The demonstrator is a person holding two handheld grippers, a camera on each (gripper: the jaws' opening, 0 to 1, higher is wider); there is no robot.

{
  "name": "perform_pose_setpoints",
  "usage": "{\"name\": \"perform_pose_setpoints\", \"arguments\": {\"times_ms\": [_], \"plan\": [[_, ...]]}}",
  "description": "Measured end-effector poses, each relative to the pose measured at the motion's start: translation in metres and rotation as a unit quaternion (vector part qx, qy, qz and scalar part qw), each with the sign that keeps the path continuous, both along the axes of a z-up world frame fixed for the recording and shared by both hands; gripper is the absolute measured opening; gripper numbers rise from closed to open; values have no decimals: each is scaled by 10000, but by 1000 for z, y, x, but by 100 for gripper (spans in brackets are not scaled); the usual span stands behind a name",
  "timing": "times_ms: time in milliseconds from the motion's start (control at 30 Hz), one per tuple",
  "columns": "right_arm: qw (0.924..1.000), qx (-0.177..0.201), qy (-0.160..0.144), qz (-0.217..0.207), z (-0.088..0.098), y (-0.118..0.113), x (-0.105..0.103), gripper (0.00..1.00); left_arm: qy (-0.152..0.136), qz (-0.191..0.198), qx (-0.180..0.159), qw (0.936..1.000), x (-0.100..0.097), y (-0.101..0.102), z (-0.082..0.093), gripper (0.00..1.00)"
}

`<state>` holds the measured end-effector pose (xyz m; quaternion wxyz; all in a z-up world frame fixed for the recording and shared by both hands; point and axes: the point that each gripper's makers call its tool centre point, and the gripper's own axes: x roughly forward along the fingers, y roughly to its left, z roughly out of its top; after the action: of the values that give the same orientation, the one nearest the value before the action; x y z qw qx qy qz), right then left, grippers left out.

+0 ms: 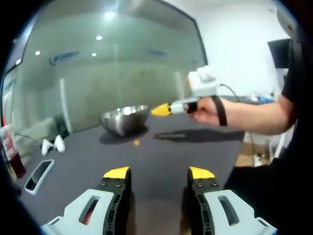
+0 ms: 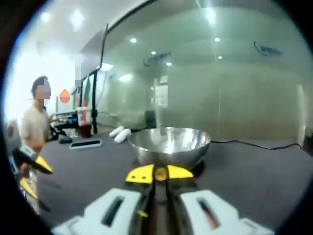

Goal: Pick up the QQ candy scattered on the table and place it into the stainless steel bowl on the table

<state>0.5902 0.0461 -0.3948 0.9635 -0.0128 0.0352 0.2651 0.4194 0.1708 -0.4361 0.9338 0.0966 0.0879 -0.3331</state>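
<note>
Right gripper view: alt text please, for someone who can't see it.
The right hand-held gripper pinches a small orange candy just in front of a steel bowl on a dark table. A phone and two white objects lie further back left, with a glass wall behind.

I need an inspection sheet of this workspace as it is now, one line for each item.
Surface: dark table, matte.
Job's things: stainless steel bowl upright on the table; one small orange candy lying in front of it; another candy between the right tool's tips.
Clutter: phone lying flat; two white objects near it; red-labelled bottle at the table edge.
Grippers: left tool open, holding nothing; right tool shut on a candy close to the bowl.
Cables: black cable lying on the table behind the bowl.
Surroundings: glass wall; a person at the far side.
</note>
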Motion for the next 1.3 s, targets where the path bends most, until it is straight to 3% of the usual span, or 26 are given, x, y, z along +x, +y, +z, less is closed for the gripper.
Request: {"name": "perform_pose_setpoints", "arguments": {"times_ms": [100,200,400,767,967,1033,1133,1300], "plan": [[9999,25,-105,15,7,2,0,10,-1,1,7,10000,0,0,0,47],[9987,184,-469,101,28,6,0,10,1,2,-1,10000,0,1,0,47],[9990,101,-428,2,43,10,27,10,22,12,1,10000,0,1,-2,47],[9996,-39,-239,140,47,32,75,10,26,0,51,10000,1,1,0,47],[9994,-150,-258,186,45,38,82,10,35,19,48,10000,1,1,0,47],[9987,-224,-397,211,48,39,83,11,40,5,47,10000,2,1,0,47],[9980,-219,-472,350,49,43,80,21,59,4,64,10000,3,1,-2,47],[9983,-66,-408,405,51,45,80,22,63,-4,88,9999,4,2,-1,47]]}}
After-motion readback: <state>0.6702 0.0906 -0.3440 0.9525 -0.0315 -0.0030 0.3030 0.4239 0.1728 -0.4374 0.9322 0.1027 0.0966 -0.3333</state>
